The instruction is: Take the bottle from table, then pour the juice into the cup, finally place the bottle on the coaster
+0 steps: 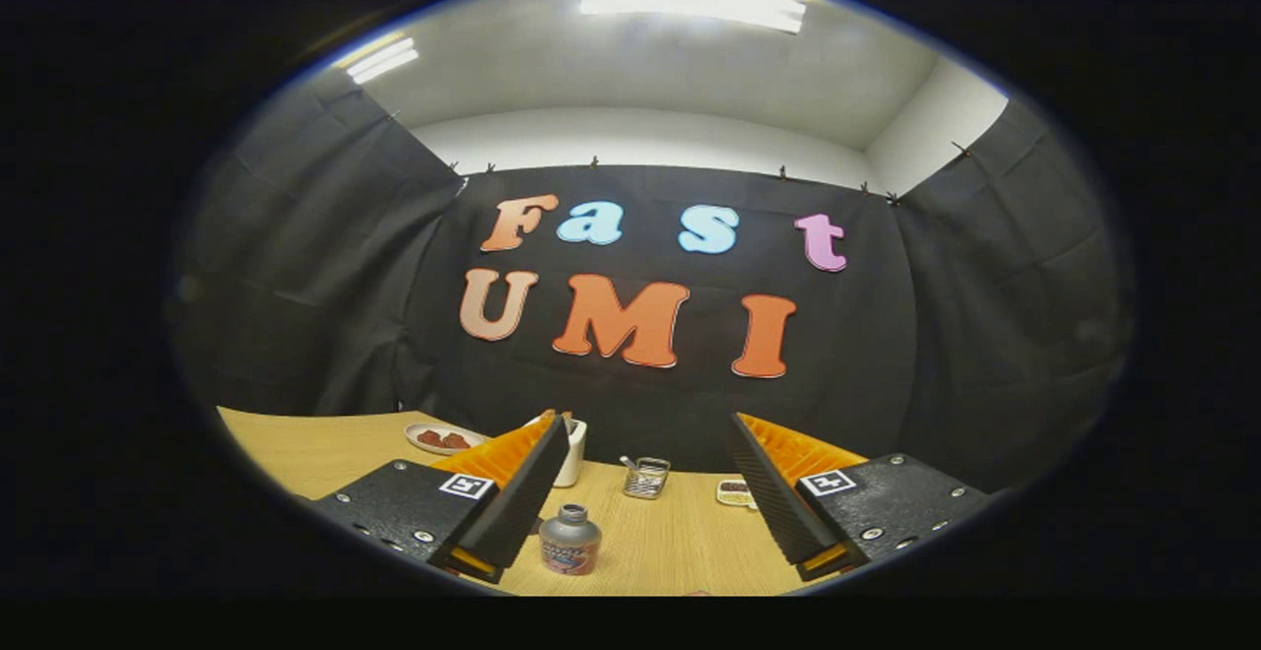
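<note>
A small grey bottle [569, 540] with a dark cap and a coloured label stands upright on the wooden table [670, 542], close beside the left finger and between the two fingers. My gripper [650, 428] is open, fingers wide apart and held above the table, touching nothing. A white cup [571, 453] stands farther back, partly hidden behind the left finger's tip. I cannot make out a coaster for certain.
A white plate with reddish food [440, 439] lies at the back left. A small wire basket [645, 478] with a utensil stands beyond the fingers, mid-table. A small flat patterned item [734, 492] lies by the right finger. Black cloth walls close the booth.
</note>
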Motion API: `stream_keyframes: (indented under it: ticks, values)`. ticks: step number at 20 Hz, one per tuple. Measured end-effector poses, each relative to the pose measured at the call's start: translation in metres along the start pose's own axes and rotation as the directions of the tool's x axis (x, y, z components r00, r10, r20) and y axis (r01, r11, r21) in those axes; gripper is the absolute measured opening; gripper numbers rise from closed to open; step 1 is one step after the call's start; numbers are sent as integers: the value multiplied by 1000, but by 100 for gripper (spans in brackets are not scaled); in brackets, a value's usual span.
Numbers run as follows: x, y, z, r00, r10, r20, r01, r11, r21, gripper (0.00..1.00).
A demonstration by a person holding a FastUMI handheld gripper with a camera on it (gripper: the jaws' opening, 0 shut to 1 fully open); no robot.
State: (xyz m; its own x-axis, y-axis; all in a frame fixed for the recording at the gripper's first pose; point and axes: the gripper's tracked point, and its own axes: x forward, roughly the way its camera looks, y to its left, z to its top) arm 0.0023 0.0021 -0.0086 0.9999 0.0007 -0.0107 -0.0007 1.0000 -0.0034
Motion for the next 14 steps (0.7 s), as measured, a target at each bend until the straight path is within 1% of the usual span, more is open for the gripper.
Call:
stream_keyframes:
  ticks: [10, 14]
  values:
    - [-3, 1, -3, 1000, 4, -7, -4, 1000, 14, 97]
    - [-2, 5, -12, 1000, 13, -21, -12, 1000, 12, 97]
